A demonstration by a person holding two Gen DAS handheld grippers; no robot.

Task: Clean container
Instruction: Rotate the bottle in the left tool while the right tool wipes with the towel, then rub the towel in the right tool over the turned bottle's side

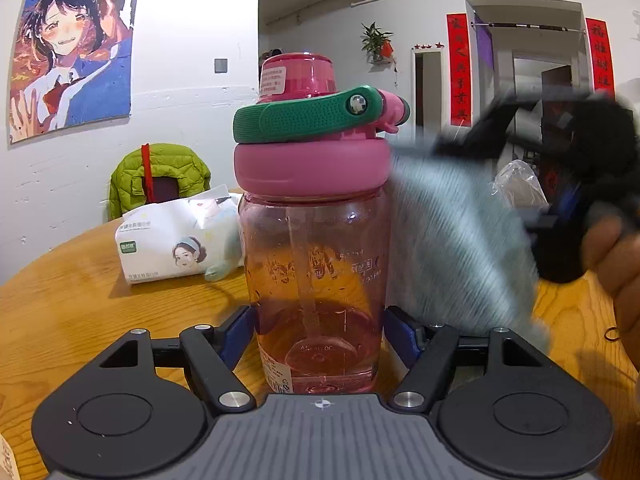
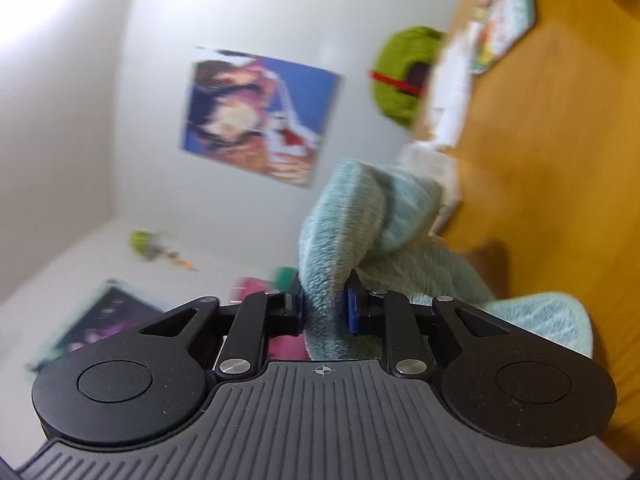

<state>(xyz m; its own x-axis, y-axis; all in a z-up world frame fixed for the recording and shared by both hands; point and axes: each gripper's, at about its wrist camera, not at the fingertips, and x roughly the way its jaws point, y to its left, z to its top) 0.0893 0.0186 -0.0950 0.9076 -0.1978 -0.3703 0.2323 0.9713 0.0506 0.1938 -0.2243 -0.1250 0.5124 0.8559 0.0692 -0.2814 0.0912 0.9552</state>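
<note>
A clear pink water bottle with a pink lid and a green carry handle stands upright on the round wooden table. My left gripper is shut on its lower body, one blue pad on each side. A light blue-green cloth hangs blurred against the bottle's right side, held by my right gripper, which a hand carries at the right edge. In the right wrist view, rolled sideways, my right gripper is shut on the cloth; a sliver of the bottle's pink and green top shows behind the left finger.
A white tissue pack lies on the table left of the bottle, with a green padded jacket on a chair behind it. A crumpled clear plastic bag sits behind the cloth. A poster hangs on the white wall.
</note>
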